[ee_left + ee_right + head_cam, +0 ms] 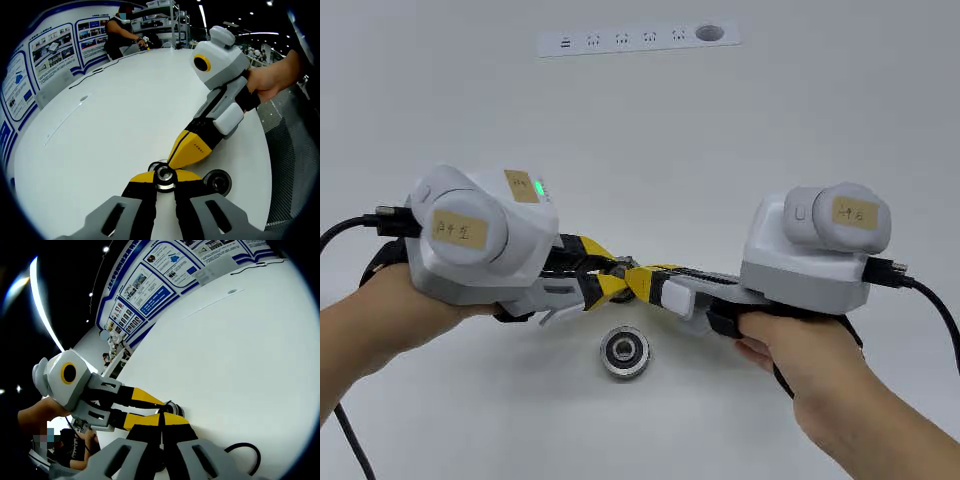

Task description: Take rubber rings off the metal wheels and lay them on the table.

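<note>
Metal wheel (164,173) pinched in left tongs (163,180), right tongs (161,417) pressed together at it, over white table (125,125) near postered wall (145,290).

White power strip (638,40), blue wall posters (50,57)

In the head view the held metal wheel (618,268) is almost wholly hidden behind the crossed tips of the left claw (607,282) and the right claw (638,280). Whether a rubber ring sits on that wheel, or the right claw pinches one, cannot be told. In the left gripper view a second wheel (220,180), just beside the held one, is partly covered by the left claw's jaw.
</note>
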`<move>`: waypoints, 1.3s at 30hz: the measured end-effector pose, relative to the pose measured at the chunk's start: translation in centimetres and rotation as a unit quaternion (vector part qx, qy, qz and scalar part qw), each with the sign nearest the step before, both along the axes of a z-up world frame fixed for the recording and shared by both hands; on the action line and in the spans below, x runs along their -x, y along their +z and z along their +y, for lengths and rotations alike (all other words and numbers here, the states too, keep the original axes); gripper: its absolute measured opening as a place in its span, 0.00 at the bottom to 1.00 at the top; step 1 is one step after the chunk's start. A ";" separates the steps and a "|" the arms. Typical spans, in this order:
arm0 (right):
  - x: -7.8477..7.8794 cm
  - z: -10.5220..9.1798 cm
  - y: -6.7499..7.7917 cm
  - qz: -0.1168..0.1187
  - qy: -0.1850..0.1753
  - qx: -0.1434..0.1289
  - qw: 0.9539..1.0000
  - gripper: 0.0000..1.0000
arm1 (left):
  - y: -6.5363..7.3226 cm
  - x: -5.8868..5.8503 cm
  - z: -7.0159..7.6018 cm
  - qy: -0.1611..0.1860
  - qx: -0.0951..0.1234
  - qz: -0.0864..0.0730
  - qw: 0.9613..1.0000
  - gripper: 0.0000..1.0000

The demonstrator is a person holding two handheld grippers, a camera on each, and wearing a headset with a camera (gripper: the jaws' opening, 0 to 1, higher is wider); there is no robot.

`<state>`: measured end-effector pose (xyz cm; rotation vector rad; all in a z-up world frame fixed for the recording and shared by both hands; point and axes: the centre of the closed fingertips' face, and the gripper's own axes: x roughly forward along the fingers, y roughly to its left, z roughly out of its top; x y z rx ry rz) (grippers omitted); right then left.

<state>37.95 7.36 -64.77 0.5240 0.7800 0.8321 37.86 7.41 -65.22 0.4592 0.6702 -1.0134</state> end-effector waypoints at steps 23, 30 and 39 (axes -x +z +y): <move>0.0 -0.6 0.3 0.044 -0.031 -0.027 0.998 0.01 | 0.0 0.1 0.0 0.006 -0.007 -0.005 1.000 0.14; 0.1 -0.5 0.3 0.057 -0.043 -0.035 0.997 0.02 | 0.3 0.1 0.3 0.008 -0.012 -0.006 1.000 0.15; 0.4 0.2 1.0 0.065 -0.043 -0.055 0.995 0.02 | 1.4 0.8 1.7 0.025 -0.014 -0.015 0.999 0.23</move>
